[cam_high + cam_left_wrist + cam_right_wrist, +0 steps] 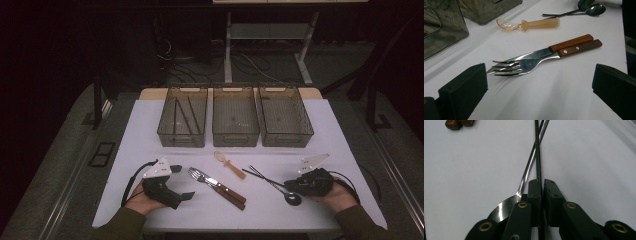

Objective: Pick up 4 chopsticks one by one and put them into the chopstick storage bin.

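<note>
Right hand-held gripper [541, 187] pinching black chopstick [538, 152], white table [150, 200], dark room

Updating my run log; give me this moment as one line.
right gripper: shut on black chopstick | spoon: on table beside it | left gripper: open, facing fork

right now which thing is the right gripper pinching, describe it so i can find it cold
On the white table, near its front right edge, the right gripper is shut on a thin black rod. It crosses the handle of a dark metal spoon lying beside it. Unlike the spoon, it is straight, matte, with no bowl visible.
</note>
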Tool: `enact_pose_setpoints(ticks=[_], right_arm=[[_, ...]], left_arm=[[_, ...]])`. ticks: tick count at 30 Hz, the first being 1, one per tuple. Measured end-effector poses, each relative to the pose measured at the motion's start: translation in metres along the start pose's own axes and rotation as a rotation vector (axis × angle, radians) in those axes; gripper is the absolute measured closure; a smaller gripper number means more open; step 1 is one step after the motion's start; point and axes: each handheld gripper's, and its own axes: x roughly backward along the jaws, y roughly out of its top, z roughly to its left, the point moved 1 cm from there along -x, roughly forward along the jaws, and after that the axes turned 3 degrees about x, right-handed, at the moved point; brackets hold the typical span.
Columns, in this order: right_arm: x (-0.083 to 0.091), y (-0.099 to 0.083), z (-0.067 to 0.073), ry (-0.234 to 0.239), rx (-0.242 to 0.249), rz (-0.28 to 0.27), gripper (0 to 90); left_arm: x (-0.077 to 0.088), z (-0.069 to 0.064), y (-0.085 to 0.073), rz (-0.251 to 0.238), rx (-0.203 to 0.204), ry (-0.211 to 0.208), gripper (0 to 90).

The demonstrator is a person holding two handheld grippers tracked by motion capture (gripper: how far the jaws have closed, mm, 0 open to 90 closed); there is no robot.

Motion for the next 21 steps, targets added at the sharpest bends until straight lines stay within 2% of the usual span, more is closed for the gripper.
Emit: enact_pose_setpoints(ticks=[9,13,21], right_arm=[[0.0001,0.0003,-0.0005,0.001,0.003,0.001,85.9],[0.0005,0.0004,-0.0027,0.016,-0.003,0.001,86.0],[0.0037,0.0031,-0.006,0.005,-0.011,-0.013,86.0]], left_arm=[[0.0,-0.0001,0.0001,0.0,0.001,-0.002,0.0],[0.0001,0.0,0.0002,-0.001,0.0,-0.002,0.0],[-0.0002,-0.0002,0.0002,0.0,0.0,-0.002,0.0]])
